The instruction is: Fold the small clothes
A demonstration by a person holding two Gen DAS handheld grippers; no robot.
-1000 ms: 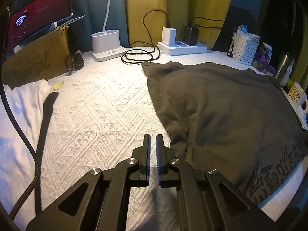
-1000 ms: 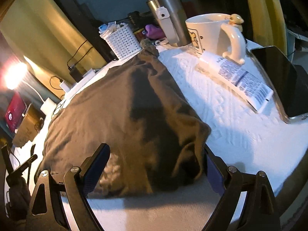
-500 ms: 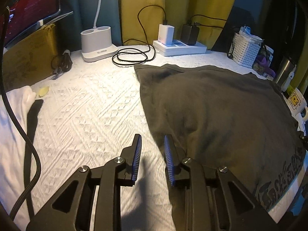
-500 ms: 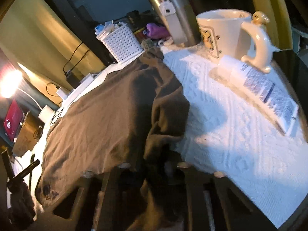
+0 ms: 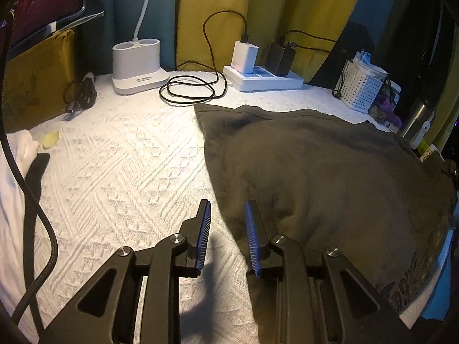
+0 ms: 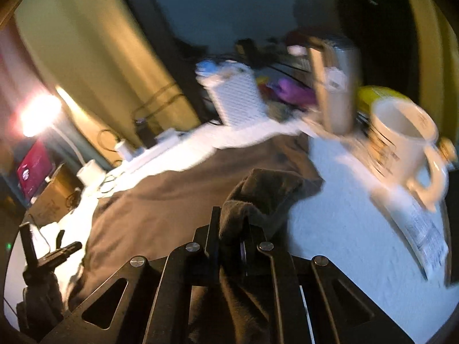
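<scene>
Left wrist view: the dark olive garment [image 5: 321, 177] is lying spread flat on the white textured cover [image 5: 123, 172], its long axis running from the near right, where a printed edge is showing, up toward the power strip [image 5: 266, 78] at the back. The left gripper [image 5: 226, 215] is hovering with jaws partly parted and nothing between them; the garment's left edge is sitting just ahead of the right finger, not touching that I can see. Right wrist view, blurred: the right gripper [image 6: 231, 226] is clenching a bunched fold of the same garment [image 6: 160, 200], cloth rising between the fingers and draping down over them, with the rest trailing left across the cover. A mug [image 6: 401, 143] is standing to the right.
</scene>
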